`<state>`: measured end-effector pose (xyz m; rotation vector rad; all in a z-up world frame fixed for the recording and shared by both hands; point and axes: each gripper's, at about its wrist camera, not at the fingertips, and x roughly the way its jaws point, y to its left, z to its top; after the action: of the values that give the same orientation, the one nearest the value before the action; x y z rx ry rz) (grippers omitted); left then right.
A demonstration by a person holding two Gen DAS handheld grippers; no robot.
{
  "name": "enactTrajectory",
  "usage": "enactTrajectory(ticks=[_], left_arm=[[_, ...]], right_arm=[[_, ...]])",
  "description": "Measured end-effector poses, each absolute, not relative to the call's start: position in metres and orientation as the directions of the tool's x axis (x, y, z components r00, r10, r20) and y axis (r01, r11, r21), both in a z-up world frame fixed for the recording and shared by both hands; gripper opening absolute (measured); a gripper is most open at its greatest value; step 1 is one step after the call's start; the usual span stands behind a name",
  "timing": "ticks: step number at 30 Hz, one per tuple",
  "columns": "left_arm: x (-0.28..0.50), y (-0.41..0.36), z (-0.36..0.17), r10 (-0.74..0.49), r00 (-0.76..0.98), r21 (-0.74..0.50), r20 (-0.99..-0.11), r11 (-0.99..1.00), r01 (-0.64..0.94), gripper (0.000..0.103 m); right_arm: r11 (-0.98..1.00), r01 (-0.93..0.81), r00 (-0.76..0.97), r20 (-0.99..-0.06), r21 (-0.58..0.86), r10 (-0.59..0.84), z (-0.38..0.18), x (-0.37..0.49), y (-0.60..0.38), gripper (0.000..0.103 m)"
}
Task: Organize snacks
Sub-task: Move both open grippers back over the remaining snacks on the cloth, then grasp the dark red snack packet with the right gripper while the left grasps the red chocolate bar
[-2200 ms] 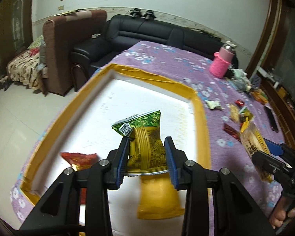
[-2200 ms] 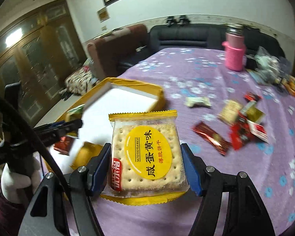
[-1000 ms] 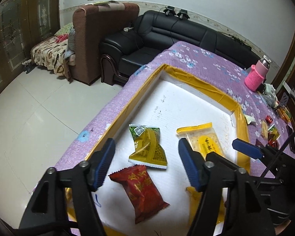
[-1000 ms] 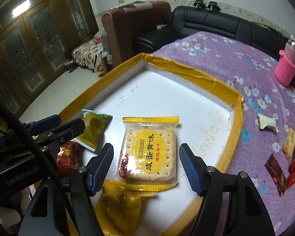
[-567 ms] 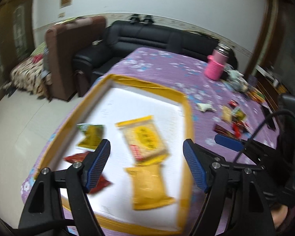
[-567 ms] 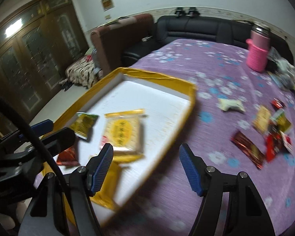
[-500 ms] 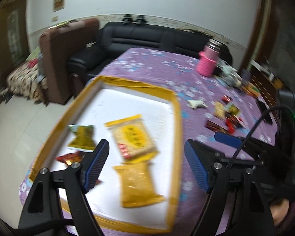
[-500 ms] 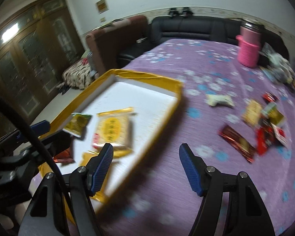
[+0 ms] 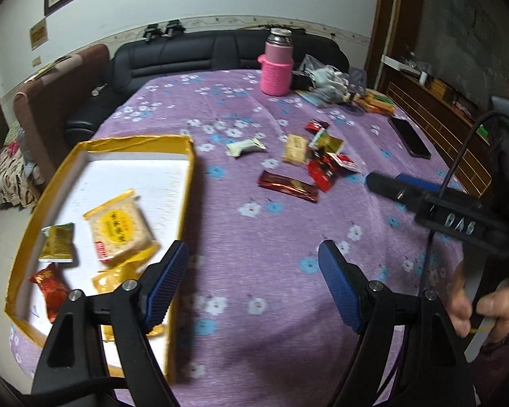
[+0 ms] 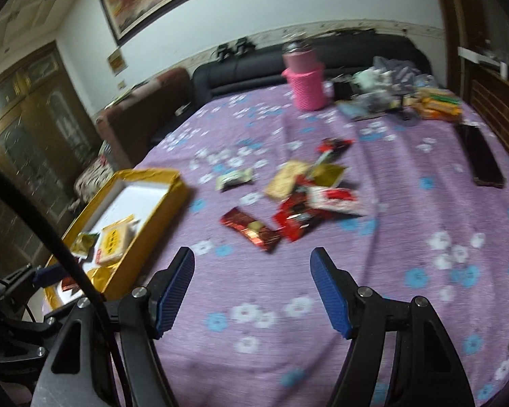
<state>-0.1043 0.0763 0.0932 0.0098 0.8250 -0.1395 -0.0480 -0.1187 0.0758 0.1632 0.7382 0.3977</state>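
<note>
A yellow-rimmed box [image 9: 183,183] sits at the table's left edge and holds a cracker pack [image 9: 118,229], a green packet [image 9: 57,242], a red packet [image 9: 49,288] and a yellow packet [image 9: 118,278]. Loose snacks lie on the purple cloth: a dark red bar [image 9: 286,186], red packets [image 9: 325,169], a beige pack [image 9: 295,144] and a white candy [image 9: 246,146]. My left gripper [image 9: 252,281] is open and empty beside the box. My right gripper [image 10: 251,286] is open and empty, just short of the red bar [image 10: 251,229]. The box also shows in the right wrist view [image 10: 163,203].
A pink bottle [image 9: 276,68] and a pile of bags and boxes [image 9: 332,84] stand at the table's far side. A black phone [image 9: 409,135] lies at the right. A black sofa [image 9: 186,54] and a brown armchair [image 9: 47,101] stand beyond.
Both grippers let go of their snacks in the box, opened, and swung right, away from the box and toward the loose snacks on the cloth.
</note>
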Motion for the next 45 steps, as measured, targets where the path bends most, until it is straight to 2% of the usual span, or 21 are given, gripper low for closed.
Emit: enactTrajectory(ticks=[4, 7, 20, 26, 35, 38, 39, 40, 41, 42, 43, 45], left_arm=[[-0.099, 0.070, 0.085, -0.131, 0.641, -0.066, -0.756, 0.990, 0.124, 0.080], [-0.094, 0.067, 0.078, -0.125, 0.620, -0.067, -0.775, 0.991, 0.116, 0.087], [-0.081, 0.055, 0.048, -0.187, 0.549, -0.116, -0.815, 0.980, 0.162, 0.087], [-0.073, 0.060, 0.043, -0.235, 0.540, -0.178, -0.808, 0.972, 0.157, 0.087], [-0.065, 0.076, 0.048, -0.284, 0.572, -0.262, -0.770, 0.957, 0.123, 0.087], [-0.062, 0.075, 0.048, -0.281, 0.574, -0.259, -0.769, 0.958, 0.122, 0.087], [-0.061, 0.075, 0.048, -0.281, 0.573, -0.259, -0.770, 0.958, 0.122, 0.087], [-0.059, 0.075, 0.047, -0.280, 0.571, -0.259, -0.772, 0.958, 0.120, 0.087], [-0.057, 0.075, 0.047, -0.283, 0.565, -0.263, -0.775, 0.957, 0.118, 0.087], [-0.056, 0.075, 0.046, -0.287, 0.560, -0.268, -0.777, 0.956, 0.119, 0.087], [-0.054, 0.074, 0.046, -0.294, 0.555, -0.274, -0.778, 0.954, 0.122, 0.087], [-0.049, 0.071, 0.045, -0.315, 0.542, -0.291, -0.779, 0.947, 0.132, 0.085]], right_arm=[[0.931, -0.259, 0.714, -0.598, 0.257, 0.364, 0.080, -0.048, -0.144, 0.076], [0.941, -0.238, 0.722, -0.605, 0.239, 0.337, 0.076, -0.045, -0.155, 0.077], [0.942, -0.197, 0.671, -0.663, 0.273, 0.332, 0.045, -0.016, -0.163, 0.077], [0.944, -0.190, 0.636, -0.699, 0.269, 0.327, 0.033, 0.009, -0.153, 0.077], [0.924, -0.118, 0.565, -0.741, 0.364, 0.364, 0.011, 0.061, -0.121, 0.078], [0.942, -0.097, 0.579, -0.751, 0.321, 0.316, 0.011, 0.069, -0.106, 0.078], [0.950, -0.096, 0.584, -0.756, 0.297, 0.295, 0.011, 0.070, -0.102, 0.075], [0.963, -0.094, 0.587, -0.767, 0.254, 0.259, 0.011, 0.070, -0.098, 0.066], [0.971, -0.096, 0.593, -0.771, 0.217, 0.231, 0.011, 0.069, -0.096, 0.049], [0.975, -0.106, 0.592, -0.775, 0.196, 0.220, 0.011, 0.068, -0.096, 0.038], [0.978, -0.104, 0.591, -0.779, 0.183, 0.208, 0.011, 0.067, -0.098, 0.033], [0.969, -0.105, 0.571, -0.784, 0.222, 0.241, 0.012, 0.065, -0.108, 0.031]])
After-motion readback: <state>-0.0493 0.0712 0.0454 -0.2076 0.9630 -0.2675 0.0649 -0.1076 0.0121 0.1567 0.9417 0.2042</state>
